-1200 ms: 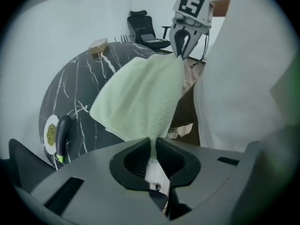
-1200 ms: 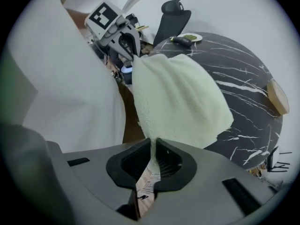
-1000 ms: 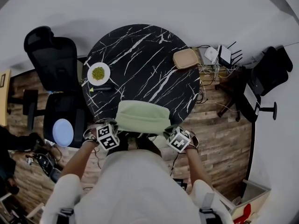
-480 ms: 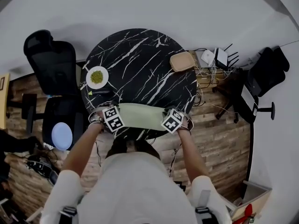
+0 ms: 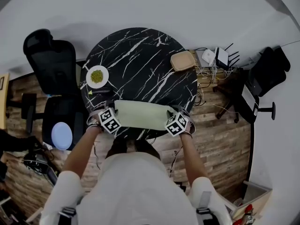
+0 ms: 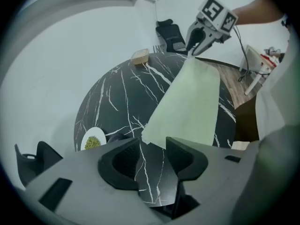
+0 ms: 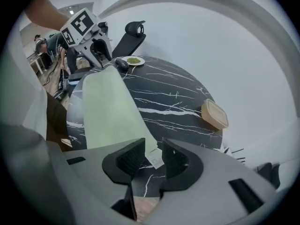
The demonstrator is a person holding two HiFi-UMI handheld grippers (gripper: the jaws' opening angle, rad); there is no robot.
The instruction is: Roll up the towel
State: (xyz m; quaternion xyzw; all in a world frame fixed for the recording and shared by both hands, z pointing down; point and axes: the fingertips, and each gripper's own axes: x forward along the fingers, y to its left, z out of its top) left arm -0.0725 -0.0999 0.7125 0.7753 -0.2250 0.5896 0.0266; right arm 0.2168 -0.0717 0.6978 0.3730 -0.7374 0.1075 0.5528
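towel (image 5: 140, 115): pale green, folded into a flat strip, lying across the near edge of the desk (image 5: 140, 60) with one end by each tool

left tool (image 6: 153, 142): parked at the towel's left end, pointing steeply down. Its jaws have just been opening and now stand apart. Only bare desk shows in the gap, and the towel's corner sits just past the tips, so it's gripping nothing.

right tool (image 7: 153, 144): same deal at the right end. Its jaws have just been opening too and are a bit less wide. The pads aren't pressing on anything. The towel's corner lies just beyond the tips, and a small white tag (image 7: 155, 160) next to that corner shows through the gap.

desk: round, black marble look with white veins

plate (image 5: 98, 75): white with something green on it, at the far left of the desk, well apart from the towel

box (image 5: 186, 60): tan, at the desk's far right edge

chair (image 5: 51, 55): black, just beside the desk on the left
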